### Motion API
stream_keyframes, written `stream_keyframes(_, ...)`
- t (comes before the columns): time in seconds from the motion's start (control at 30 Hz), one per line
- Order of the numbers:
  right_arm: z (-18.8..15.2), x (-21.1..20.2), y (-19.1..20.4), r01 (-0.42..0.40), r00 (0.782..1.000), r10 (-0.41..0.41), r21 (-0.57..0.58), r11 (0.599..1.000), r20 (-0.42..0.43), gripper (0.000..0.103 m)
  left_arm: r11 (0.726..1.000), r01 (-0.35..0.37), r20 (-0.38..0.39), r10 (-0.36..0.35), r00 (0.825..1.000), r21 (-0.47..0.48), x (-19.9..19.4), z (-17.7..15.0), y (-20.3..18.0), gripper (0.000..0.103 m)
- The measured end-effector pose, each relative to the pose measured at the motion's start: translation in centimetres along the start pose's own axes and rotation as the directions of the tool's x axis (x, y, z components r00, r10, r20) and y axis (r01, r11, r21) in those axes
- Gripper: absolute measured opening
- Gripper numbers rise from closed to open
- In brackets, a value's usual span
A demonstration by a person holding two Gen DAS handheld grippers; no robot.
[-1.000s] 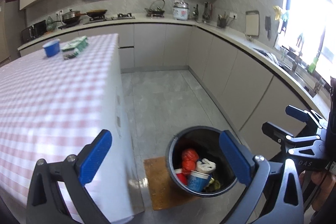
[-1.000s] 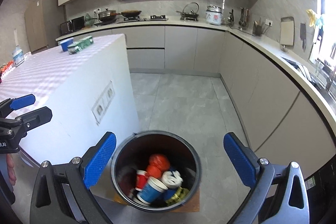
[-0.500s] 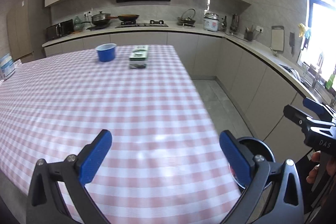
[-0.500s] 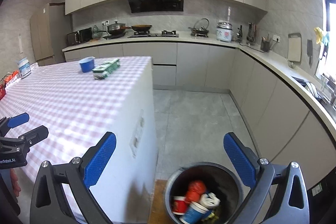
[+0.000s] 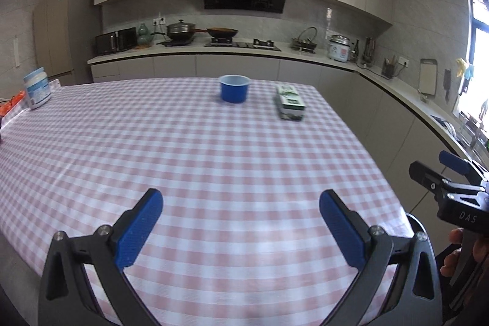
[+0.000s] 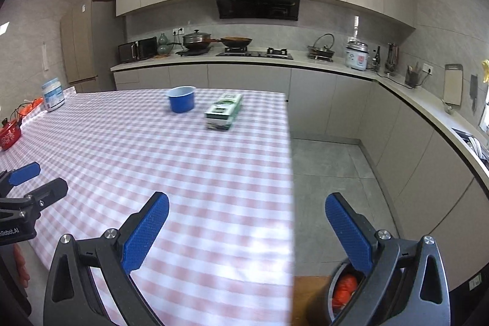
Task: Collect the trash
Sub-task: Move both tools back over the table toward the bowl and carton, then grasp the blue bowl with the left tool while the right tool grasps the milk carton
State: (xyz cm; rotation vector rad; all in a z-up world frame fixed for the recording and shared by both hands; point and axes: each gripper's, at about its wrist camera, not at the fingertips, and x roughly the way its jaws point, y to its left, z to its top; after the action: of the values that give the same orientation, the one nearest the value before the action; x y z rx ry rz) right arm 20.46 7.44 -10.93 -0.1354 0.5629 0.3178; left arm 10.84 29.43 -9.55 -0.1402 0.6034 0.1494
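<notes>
A blue paper cup (image 5: 234, 88) (image 6: 181, 99) and a green-and-white carton (image 5: 290, 106) (image 6: 224, 111) lie at the far end of the pink checked table (image 5: 189, 161) (image 6: 171, 167). My left gripper (image 5: 241, 225) hovers open over the table's near part, nothing between its fingers. My right gripper (image 6: 247, 231) is open too, above the table's right edge. The dark trash bin (image 6: 345, 292), with red trash inside, shows on the floor behind the right finger. In the left wrist view only the bin's rim (image 5: 416, 222) peeks past the table.
A white jar (image 5: 37, 87) (image 6: 53, 94) and red items (image 6: 10, 133) stand along the table's left side. Kitchen counters (image 6: 428, 106) run along the back and right walls. Grey floor (image 6: 330, 173) lies between table and cabinets. A brown mat (image 6: 311, 300) lies under the bin.
Both grippers have swung up and left, away from the bin toward the table. The bin has dropped to the frame edge, and the cup and carton have come to the centre.
</notes>
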Motion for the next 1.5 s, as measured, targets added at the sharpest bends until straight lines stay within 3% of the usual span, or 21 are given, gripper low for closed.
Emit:
stream_keyframes(0.27, 2.4, 3.9, 5.4, -0.044, 0.998, 0.044, -0.008, 0.999, -0.044, 0.103, 0.998, -0.04, 0.006, 0.041, 0.999, -0.051, 0.8, 0.8, 4.9, 0.103)
stream_keyframes(0.5, 4.8, 8.2, 5.9, -0.027, 0.998, 0.028, 0.022, 0.999, -0.061, 0.103, 0.998, -0.045, -0.027, 0.044, 0.999, -0.033, 4.2, 2.6, 6.4, 0.103)
stream_keyframes(0.83, 9.2, 19.7, 5.5, -0.1, 0.985, 0.097, -0.016, 0.995, -0.143, 0.103, 0.999, -0.009, -0.057, 0.007, 0.998, -0.035, 14.0, 8.1, 5.3, 0.094)
stream_keyframes(0.9, 10.1, 22.7, 5.0, -0.119, 0.98, 0.117, -0.005, 0.993, -0.161, 0.099, 0.999, -0.012, -0.072, 0.009, 0.997, -0.04, 16.1, 8.9, 5.1, 0.094)
stream_keyframes(1.0, 11.2, 26.9, 4.4, -0.14, 0.97, 0.139, 0.01, 0.99, -0.201, 0.083, 0.999, -0.015, -0.09, 0.011, 0.996, -0.042, 18.9, 10.2, 4.6, 0.094)
stream_keyframes(1.23, 13.5, 34.9, 2.0, -0.172, 0.949, 0.171, 0.019, 0.985, -0.265, 0.074, 0.999, -0.007, -0.132, 0.002, 0.991, -0.031, 26.0, 13.1, 1.6, 0.094)
stream_keyframes(1.5, 16.0, 39.2, -1.6, -0.182, 0.947, 0.187, 0.046, 0.982, -0.262, 0.069, 0.999, 0.013, -0.183, -0.019, 0.983, -0.037, 31.7, 15.2, -0.8, 0.09)
